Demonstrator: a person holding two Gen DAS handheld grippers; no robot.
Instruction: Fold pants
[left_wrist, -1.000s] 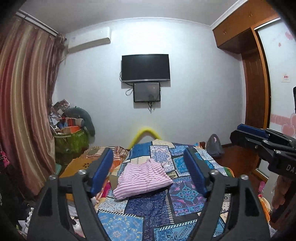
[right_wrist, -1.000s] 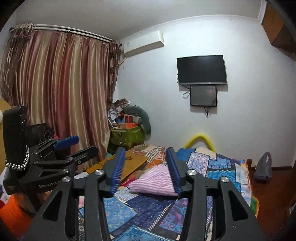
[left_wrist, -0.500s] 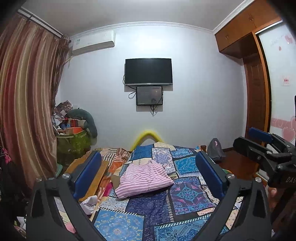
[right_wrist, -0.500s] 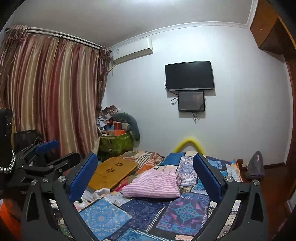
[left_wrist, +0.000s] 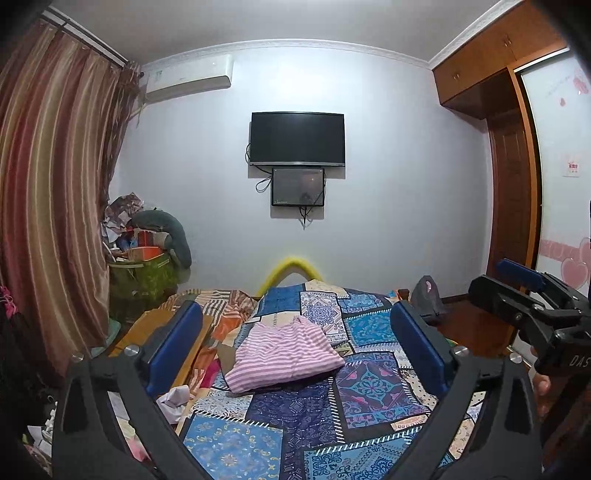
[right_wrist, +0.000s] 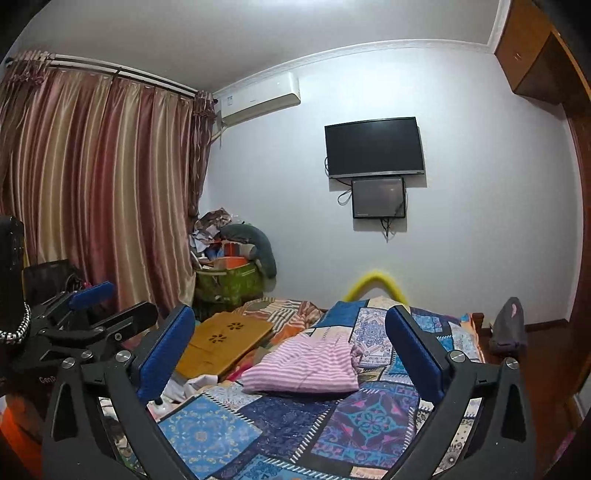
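The pink-and-white striped pants (left_wrist: 284, 352) lie folded in a flat bundle on the blue patchwork bedspread (left_wrist: 295, 410); they also show in the right wrist view (right_wrist: 306, 367). My left gripper (left_wrist: 295, 347) is open wide and empty, held in the air well short of the pants. My right gripper (right_wrist: 290, 350) is open wide and empty too, raised at the near end of the bed. Each gripper shows at the edge of the other's view: the right one (left_wrist: 532, 291), the left one (right_wrist: 99, 310).
A wooden lap tray (right_wrist: 225, 343) and crumpled cloths lie on the bed's left side. A green bin (left_wrist: 142, 275) piled with clutter stands by the striped curtain (left_wrist: 48, 206). A TV (left_wrist: 297, 138) hangs on the far wall. A wardrobe (left_wrist: 509, 199) stands at right.
Both grippers opened from a narrower gap to wide open. Both views pulled slightly back from the bed; the pants have not moved.
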